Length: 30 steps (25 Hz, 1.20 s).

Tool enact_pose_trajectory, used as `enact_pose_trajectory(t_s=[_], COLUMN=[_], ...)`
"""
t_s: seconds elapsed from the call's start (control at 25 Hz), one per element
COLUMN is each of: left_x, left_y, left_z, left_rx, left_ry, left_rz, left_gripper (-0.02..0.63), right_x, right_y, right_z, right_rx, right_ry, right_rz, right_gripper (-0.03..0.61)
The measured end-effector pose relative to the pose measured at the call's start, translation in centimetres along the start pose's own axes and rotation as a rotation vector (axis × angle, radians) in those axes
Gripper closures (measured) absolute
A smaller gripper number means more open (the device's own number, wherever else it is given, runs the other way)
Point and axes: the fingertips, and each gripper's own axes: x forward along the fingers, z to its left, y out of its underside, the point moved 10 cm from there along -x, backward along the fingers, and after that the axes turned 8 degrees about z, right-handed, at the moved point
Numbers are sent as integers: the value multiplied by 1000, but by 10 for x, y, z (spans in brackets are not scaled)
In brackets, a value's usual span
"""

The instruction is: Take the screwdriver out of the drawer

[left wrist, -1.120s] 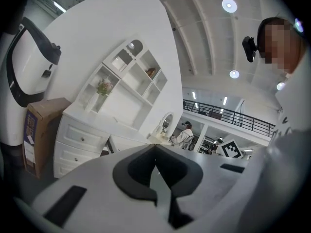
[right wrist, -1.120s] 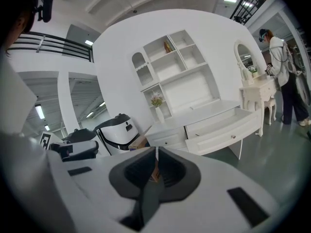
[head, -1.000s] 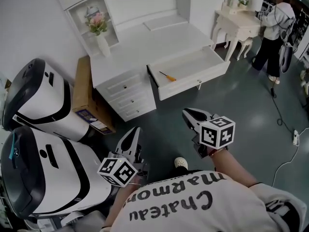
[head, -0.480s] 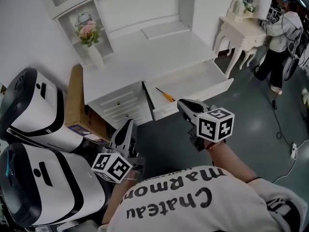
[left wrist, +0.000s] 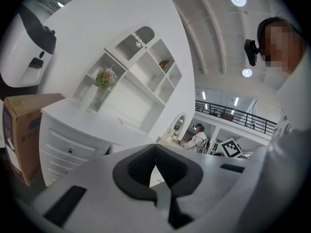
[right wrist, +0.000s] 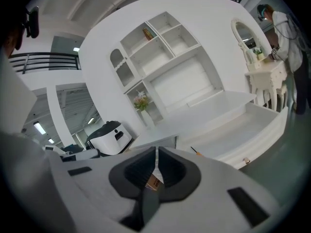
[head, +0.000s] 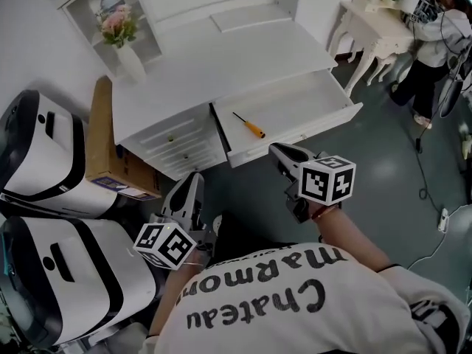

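- The left gripper [head: 192, 178] and right gripper [head: 275, 149] had drawn nearer the open drawer [head: 325, 128] — both jaws pressed together, holding nothing.
- The screwdriver [head: 248, 126] lay inside, untouched; the reach looked next.

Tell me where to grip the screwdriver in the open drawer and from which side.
Take the screwdriver by its orange handle, coming down from above with the jaws across it. It lies flat and diagonal in the drawer, handle toward the front, thin shaft toward the back. The handle is the thickest part, and the drawer's walls would likely block a level approach.
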Motion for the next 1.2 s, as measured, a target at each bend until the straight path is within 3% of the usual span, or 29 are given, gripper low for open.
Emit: enact_pose_trajectory(t_s=[0.16,0.32,0.76,0.96,1.2], left_x=[27,58,120,139,154], left_y=[-3,-28,-126,-127,-103], left_z=[25,53,123,146,166], left_rx=[-13,16,134,131,72], left_ry=[40,96,218,260,250], left_rz=[60,109,136,178,239], left_gripper=[591,591,591,591,591], right_x=[26,56,127,149,175], right_y=[2,-11,-73,-66,-42], right_z=[-10,-13,-12,-20,-40], right_rx=[58,99,195,246,309], right_ry=[36,67,130,172,214], right_rz=[33,43,-110,-113,-1], right_gripper=[541,541,541,541,541])
